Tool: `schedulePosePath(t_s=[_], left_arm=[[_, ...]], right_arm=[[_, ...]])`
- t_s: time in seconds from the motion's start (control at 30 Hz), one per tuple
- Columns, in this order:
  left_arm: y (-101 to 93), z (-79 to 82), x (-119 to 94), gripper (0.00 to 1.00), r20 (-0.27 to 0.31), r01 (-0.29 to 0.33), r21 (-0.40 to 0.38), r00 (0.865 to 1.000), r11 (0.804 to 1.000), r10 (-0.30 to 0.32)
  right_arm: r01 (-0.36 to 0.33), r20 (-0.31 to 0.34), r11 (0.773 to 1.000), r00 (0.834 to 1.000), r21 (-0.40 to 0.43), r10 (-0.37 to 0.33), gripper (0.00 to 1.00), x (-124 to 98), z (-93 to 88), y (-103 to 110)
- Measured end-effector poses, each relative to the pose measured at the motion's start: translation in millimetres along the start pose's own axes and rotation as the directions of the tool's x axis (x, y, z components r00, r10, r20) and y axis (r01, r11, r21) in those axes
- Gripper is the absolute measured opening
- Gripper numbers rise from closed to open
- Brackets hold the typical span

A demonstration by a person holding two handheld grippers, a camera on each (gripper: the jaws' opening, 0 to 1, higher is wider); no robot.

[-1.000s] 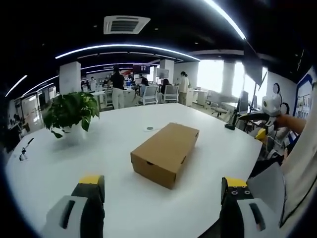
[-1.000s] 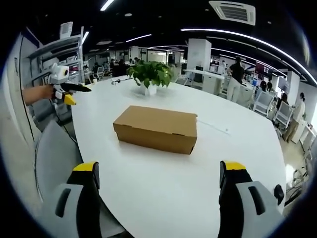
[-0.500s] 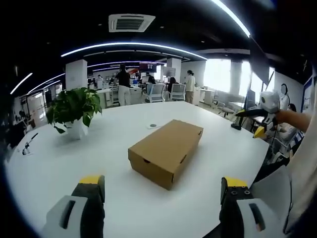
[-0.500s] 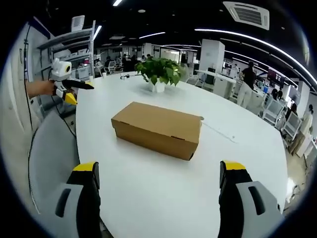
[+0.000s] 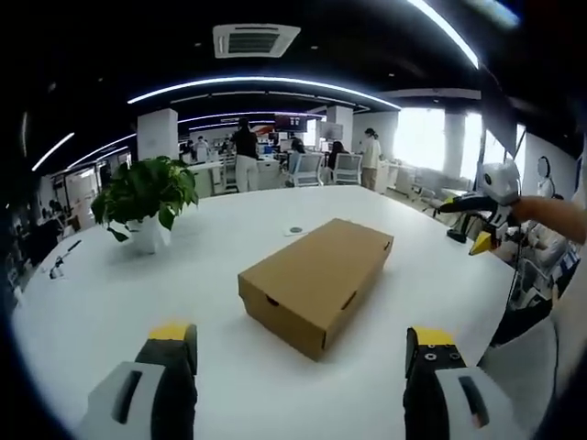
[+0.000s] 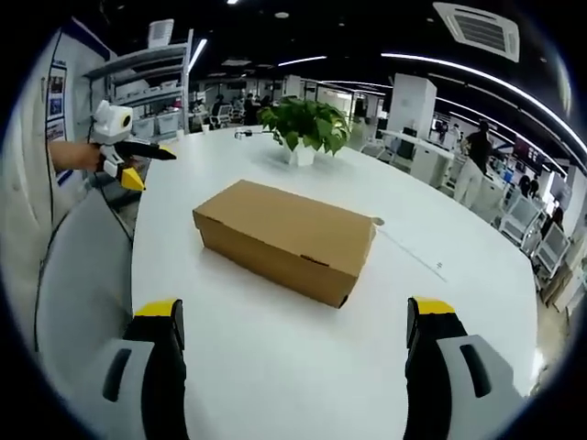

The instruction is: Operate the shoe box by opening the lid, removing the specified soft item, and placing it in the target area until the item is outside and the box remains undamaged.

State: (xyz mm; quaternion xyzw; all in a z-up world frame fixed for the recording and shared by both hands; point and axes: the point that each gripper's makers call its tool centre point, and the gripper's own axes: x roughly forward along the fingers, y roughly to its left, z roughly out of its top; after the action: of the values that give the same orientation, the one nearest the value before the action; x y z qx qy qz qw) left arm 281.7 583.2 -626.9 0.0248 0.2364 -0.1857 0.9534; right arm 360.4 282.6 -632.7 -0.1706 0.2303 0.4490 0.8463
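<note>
Left gripper view: shoe box sits lid-down-closed near the middle of the white table, well ahead of the left gripper, centred between its wide-apart jaws, no contact. Right gripper view: same box, right gripper also spread and holding nothing. Probably a staging pose flanking the box for a two-sided lid lift. Lid seam is hard to make out. Potted plant stands well beyond.

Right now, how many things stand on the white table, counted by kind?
Cardboard shoe box: 1, lid closed
Potted plant: 1
Small round disc: 1
Small dark object near the table's far edge: 1, too small to identify
Total: 4
</note>
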Motion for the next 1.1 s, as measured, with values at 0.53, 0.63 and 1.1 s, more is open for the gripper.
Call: schedulePosePath(t_s=[0.53, 0.63, 1.1], left_arm=[[-15.0, -19.0, 45, 0.88, -0.038, -0.029, -0.005, 0.999, 1.000, 0.029], [-16.6, -23.6, 54, 0.83, -0.045, -0.044, -0.022, 0.998, 0.999, 0.043], [-13.2, -33.9, 83, 0.75, -0.054, -0.114, 0.004, 0.992, 0.993, 0.114]], right_arm=[[-0.065, 0.001, 0.997, 0.998, -0.037, 0.065, 0.89, 42, -6.3, -42], [-0.089, -0.002, 0.995, 0.996, -0.044, 0.089, 0.86, 52, -7.8, -44], [-0.162, -0.030, 0.984, 0.987, -0.080, 0.160, 0.71, 92, -15.1, -59]])
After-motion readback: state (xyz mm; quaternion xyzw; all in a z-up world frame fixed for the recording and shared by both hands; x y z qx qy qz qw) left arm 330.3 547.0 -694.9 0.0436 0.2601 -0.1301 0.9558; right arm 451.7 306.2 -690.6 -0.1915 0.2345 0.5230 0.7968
